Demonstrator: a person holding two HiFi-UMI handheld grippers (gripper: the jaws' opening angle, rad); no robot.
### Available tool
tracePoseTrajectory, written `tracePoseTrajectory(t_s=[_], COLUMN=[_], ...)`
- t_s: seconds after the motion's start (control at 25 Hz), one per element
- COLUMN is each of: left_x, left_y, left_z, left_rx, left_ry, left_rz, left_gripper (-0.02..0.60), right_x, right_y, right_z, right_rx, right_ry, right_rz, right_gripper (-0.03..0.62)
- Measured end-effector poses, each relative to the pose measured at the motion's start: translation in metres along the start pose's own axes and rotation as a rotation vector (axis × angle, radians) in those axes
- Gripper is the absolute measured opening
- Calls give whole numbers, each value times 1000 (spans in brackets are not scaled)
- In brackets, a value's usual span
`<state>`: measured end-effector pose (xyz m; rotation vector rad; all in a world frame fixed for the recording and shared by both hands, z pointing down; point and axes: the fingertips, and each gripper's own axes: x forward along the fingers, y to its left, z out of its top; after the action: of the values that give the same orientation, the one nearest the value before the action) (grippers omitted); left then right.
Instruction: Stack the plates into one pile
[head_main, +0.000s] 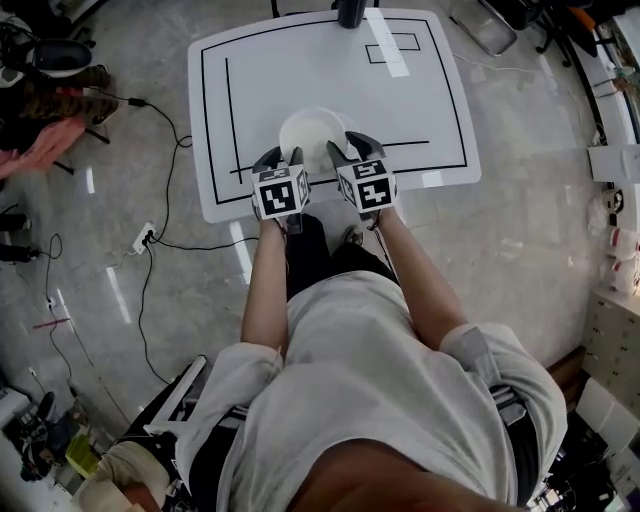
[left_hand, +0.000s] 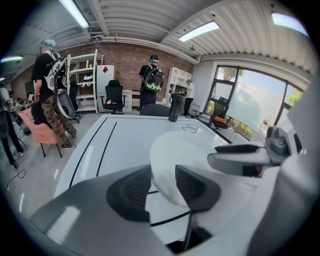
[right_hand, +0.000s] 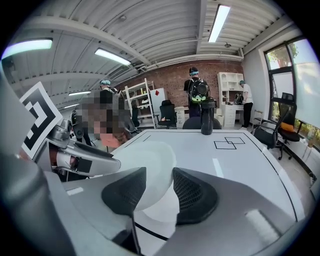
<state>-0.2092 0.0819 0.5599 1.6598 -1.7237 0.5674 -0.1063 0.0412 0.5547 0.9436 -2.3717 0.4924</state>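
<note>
1. Brick wall, shelves and a few people standing around at the back. Up front is a white tabletop with black lines and a dark bottle at its far edge.
2. The white plates sit near the front edge, about centre. It looks like 1 pile, though how many are in it can't be made out. No loose plate shows anywhere else.
3. The left gripper is just beside the pile's left rim and the right gripper just beside its right rim. Both sets of jaws are spread apart, with the rim showing in each gap but neither pad pressing on it.
4. Best guess: the person is squaring up the pile, or about to take it from both sides.
5. To do that well, both grippers should come in evenly and at the same height. They should close only once the rim is properly between the pads.
6. Smooth plates probably slip, so a lopsided push could skid the pile. It's also close to the front edge, so dragging it toward the person is risky.
</note>
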Motion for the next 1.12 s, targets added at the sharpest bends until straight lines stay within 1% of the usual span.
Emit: tracePoseTrajectory(t_s=[0.12,0.28,0.4,0.56,0.76,0.96,1.12], left_x=[-2,-2,0,3,13,26,35], left_y=[-1,-1,-1,2,-7,-18,-28], left_z=[-14,-30,-35,-41,-36,-37,-28], left_rx=[3,27,55,63,95,106,136], left_ry=[18,53,70,88,98,122,127], left_rz=[8,22,33,46,18,0,-26], left_gripper=[152,152,152,152,152,152,152], right_x=[-2,-2,0,3,5,4,1], right_y=[4,9,9,13,0,-12,-26], right_z=[-13,-29,-32,-41,-48,-57,-53], right_rx=[-15,5,20,44,102,101,119], right_ry=[13,28,20,20,22,26,21], right_rz=[4,13,11,17,-10,-36,-61], right_gripper=[176,176,176,176,172,172,172])
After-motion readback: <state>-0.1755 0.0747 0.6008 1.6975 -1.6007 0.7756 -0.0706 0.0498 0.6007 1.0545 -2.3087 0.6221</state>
